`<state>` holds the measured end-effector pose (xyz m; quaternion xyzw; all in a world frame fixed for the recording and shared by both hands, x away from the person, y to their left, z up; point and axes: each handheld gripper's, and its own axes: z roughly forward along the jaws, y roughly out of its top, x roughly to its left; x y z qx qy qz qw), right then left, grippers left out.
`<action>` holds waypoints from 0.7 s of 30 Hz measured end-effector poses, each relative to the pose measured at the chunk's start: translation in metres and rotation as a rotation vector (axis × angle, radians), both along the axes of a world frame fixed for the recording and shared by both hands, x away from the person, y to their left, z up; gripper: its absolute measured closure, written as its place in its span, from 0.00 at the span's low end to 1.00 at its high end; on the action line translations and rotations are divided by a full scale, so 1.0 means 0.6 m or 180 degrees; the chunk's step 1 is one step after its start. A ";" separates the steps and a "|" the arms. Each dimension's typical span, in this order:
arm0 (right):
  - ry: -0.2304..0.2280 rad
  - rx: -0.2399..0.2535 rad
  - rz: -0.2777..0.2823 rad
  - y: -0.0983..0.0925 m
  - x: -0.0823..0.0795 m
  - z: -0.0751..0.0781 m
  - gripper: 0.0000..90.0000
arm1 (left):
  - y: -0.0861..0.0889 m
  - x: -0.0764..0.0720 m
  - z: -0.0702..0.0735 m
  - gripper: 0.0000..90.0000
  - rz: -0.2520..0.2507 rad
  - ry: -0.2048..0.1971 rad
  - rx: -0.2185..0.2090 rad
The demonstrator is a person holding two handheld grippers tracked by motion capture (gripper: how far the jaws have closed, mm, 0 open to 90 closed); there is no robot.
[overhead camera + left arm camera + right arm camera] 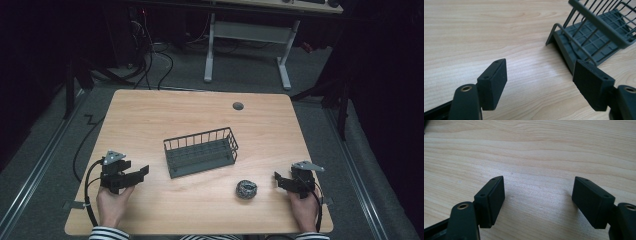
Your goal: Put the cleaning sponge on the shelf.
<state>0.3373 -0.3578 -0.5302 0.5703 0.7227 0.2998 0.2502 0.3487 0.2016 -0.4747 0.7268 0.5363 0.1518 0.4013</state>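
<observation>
A dark grey wire basket (201, 151) stands in the middle of the wooden table (150, 115); nothing lies in it. A small grey scouring ball (246, 189) lies on the table to the front right of the basket. My left gripper (141, 173) rests near the front left edge, held by a hand, open and pointing right toward the basket. In the left gripper view the basket (596, 32) is just beyond the open left gripper (541, 82). My right gripper (278, 179) sits at the front right, open, right of the ball. In the right gripper view the right gripper (537, 200) stands open over bare wood.
A round cable hole (238, 106) sits near the table's far edge. Cables trail from both grippers off the front corners. Beyond the table stand a white desk frame (247, 45) and floor cables (150, 60). Striped sleeves show at the bottom edge.
</observation>
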 end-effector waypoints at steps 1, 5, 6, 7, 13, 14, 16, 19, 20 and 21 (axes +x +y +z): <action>0.0000 0.0000 0.0000 0.000 0.000 0.000 0.29 | 0.000 0.000 -0.004 0.31 0.0008 0.0008 -0.0009; 0.0000 0.0000 0.0000 0.000 0.000 0.000 0.29 | 0.003 -0.002 -0.019 0.30 0.0011 0.0051 -0.0014; 0.0000 -0.0001 0.0000 0.000 0.000 0.000 0.29 | 0.003 -0.002 -0.022 0.30 0.0011 0.0058 -0.0015; 0.0000 -0.0001 0.0000 0.000 0.000 0.000 0.29 | 0.003 -0.002 -0.026 0.30 0.0020 0.0065 -0.0003; 0.0000 -0.0001 -0.0002 0.000 0.000 0.000 0.29 | 0.003 -0.003 -0.040 0.30 0.0037 0.0090 0.0063; 0.0001 0.0000 -0.0002 0.000 0.000 0.000 0.29 | 0.003 -0.003 -0.042 0.30 0.0046 0.0081 0.0078; 0.0001 0.0000 -0.0002 0.000 0.000 0.000 0.29 | 0.002 -0.002 -0.047 0.30 0.0049 0.0093 0.0117; 0.0000 0.0001 -0.0003 0.000 0.000 0.000 0.29 | 0.002 -0.002 -0.054 0.30 0.0070 0.0098 0.0166; 0.0001 0.0000 -0.0003 0.000 0.000 0.000 0.29 | 0.001 -0.002 -0.057 0.30 0.0077 0.0093 0.0175; 0.0000 0.0000 -0.0003 0.000 0.000 0.000 0.29 | 0.001 -0.002 -0.059 0.30 0.0085 0.0086 0.0199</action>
